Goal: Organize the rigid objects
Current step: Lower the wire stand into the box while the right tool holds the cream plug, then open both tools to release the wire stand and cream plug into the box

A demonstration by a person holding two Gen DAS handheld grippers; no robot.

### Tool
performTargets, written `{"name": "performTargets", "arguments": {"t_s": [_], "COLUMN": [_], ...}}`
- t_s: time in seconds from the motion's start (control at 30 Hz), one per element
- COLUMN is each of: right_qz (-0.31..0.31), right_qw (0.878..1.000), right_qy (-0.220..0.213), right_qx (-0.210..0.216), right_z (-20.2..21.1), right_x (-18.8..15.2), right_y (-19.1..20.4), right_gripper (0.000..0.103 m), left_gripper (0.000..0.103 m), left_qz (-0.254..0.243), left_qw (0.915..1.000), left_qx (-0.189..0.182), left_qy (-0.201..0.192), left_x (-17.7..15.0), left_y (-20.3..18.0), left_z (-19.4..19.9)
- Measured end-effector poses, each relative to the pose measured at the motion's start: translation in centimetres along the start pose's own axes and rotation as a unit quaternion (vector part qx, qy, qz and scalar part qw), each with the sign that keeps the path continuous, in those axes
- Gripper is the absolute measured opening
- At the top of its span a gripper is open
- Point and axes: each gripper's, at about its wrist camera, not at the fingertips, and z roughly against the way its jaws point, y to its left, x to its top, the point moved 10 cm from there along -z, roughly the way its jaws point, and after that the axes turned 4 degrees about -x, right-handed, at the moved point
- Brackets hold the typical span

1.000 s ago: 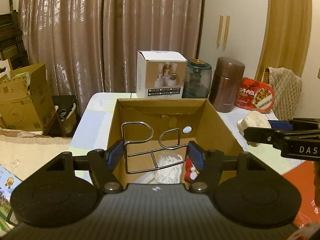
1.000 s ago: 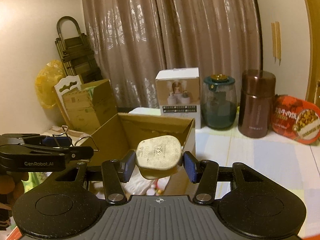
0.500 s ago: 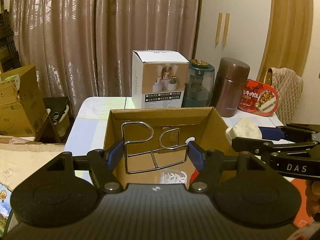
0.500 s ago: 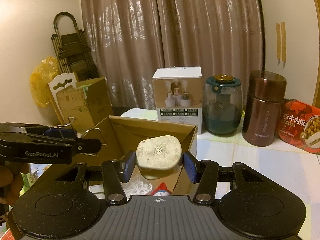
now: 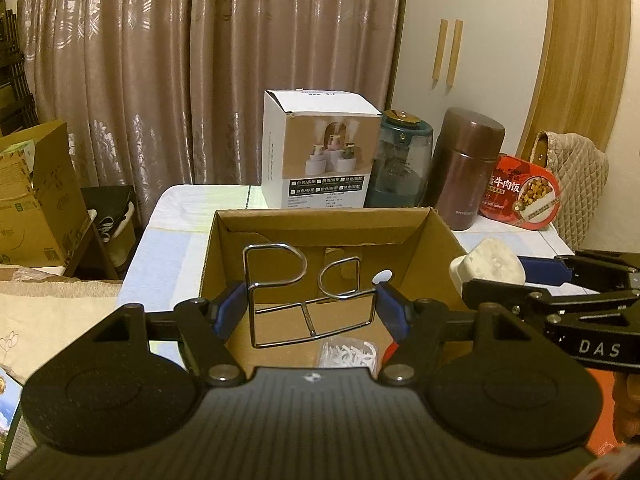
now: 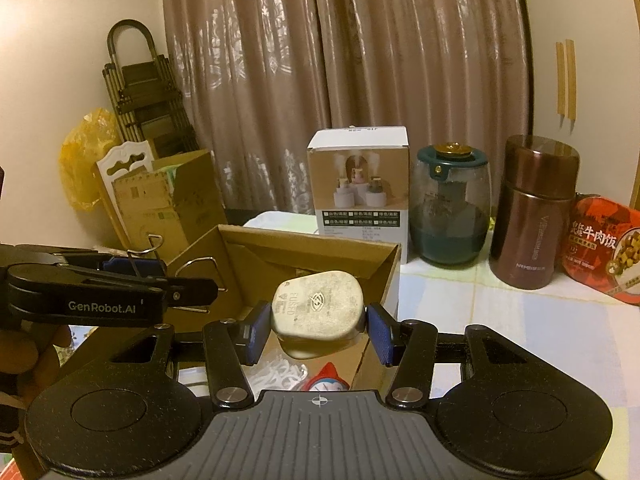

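Two-tone pastel tablecloth (image 6: 520, 320), brown curtains (image 5: 200, 60)

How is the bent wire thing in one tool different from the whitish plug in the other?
The silver wire rack is an open frame you can see through; the off-white fused plug is a solid rounded block. The rack spans a wider gap in the left tool than the plug does in the right tool. Both are clamped over the open cardboard box.

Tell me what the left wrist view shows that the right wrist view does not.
Left only: a quilted bag at far right.
Right only: a yellow bag and a folded rack at far left.
Both: the left gripper shut on a wire rack, the right gripper shut on a plug, the box, the flask.
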Motion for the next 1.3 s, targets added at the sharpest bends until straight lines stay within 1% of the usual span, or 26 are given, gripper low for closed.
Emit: {"name": "performTargets", "arguments": {"t_s": [0.13, 0.17, 0.2, 0.43, 0.9, 1.13, 1.3], "right_qz": [-0.002, -0.002, -0.001, -0.002, 0.0, 0.011, 0.021], "right_qw": [1.0, 1.0, 1.0, 1.0, 1.0, 1.0, 1.0], "right_qy": [0.0, 0.0, 0.001, 0.0, -0.001, -0.007, 0.0], "right_qx": [-0.001, -0.001, -0.001, 0.0, -0.002, -0.002, -0.004], "right_z": [-0.1, -0.1, 0.0, 0.0, 0.0, -0.8, -1.9], "right_x": [0.0, 0.0, -0.1, -0.1, 0.1, 0.8, 0.8], "right_y": [-0.1, -0.1, 0.0, 0.0, -0.1, 0.1, 0.4], "right_gripper": [0.049, 0.049, 0.049, 0.049, 0.049, 0.049, 0.049], "left_gripper": [0.068, 0.075, 0.076, 0.076, 0.076, 0.076, 0.076], "left_qz": [0.008, 0.011, 0.013, 0.029, 0.024, 0.033, 0.039], "left_qw": [1.0, 0.9999, 0.9998, 0.9992, 0.9993, 0.999, 0.9988], "left_qx": [0.005, 0.009, 0.013, 0.019, 0.018, 0.02, 0.02], "left_qy": [0.001, -0.002, -0.006, -0.02, -0.021, -0.022, -0.022], "left_x": [-0.2, -0.2, -0.1, 0.4, 0.6, 0.6, 0.6], "left_y": [0.4, 0.5, 0.7, 1.7, 1.3, 1.8, 2.3], "left_z": [-0.2, -0.1, 0.0, 0.9, 1.6, 1.9, 1.9]}}
